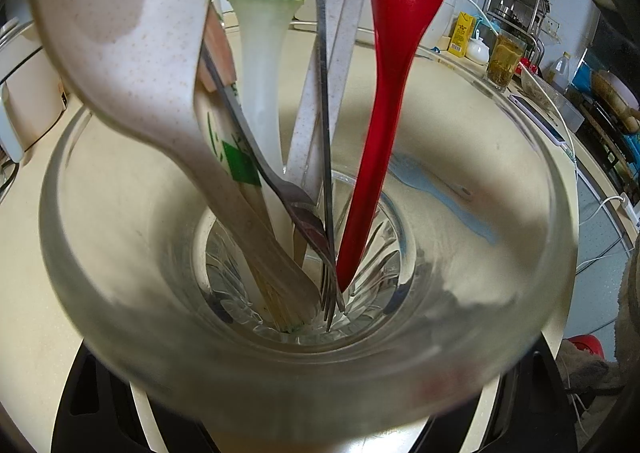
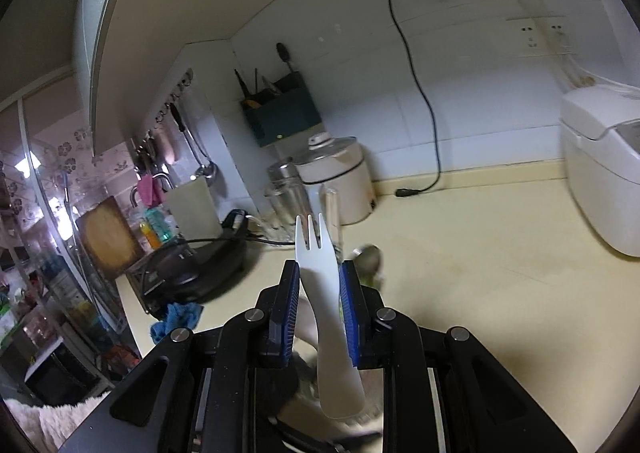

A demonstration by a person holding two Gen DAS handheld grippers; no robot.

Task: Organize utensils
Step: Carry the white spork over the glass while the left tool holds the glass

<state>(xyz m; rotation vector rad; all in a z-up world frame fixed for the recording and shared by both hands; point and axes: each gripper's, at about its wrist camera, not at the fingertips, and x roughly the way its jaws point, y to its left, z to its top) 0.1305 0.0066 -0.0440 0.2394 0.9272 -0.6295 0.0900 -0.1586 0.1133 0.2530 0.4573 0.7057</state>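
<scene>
A: How far along is the sorting?

B: Well on, I'd say. The clear cut-glass tumbler (image 1: 460,333) already stands several pieces upright: a speckled cream spoon (image 1: 132,53), a green-headed silicone brush (image 1: 260,53), a glossy red plastic spoon (image 1: 396,65) and a steel fork (image 1: 308,221).

A: And the grippers?

B: The left gripper's black fingers (image 1: 100,401) sit either side of the tumbler's base; whether they clamp it I cannot tell. The right gripper (image 2: 320,293) has its blue pads pinched on a pale plastic fork (image 2: 324,293), tines forward, above the cream counter (image 2: 500,273).

A: What's left?

B: That fork, probably, into the tumbler.
</scene>
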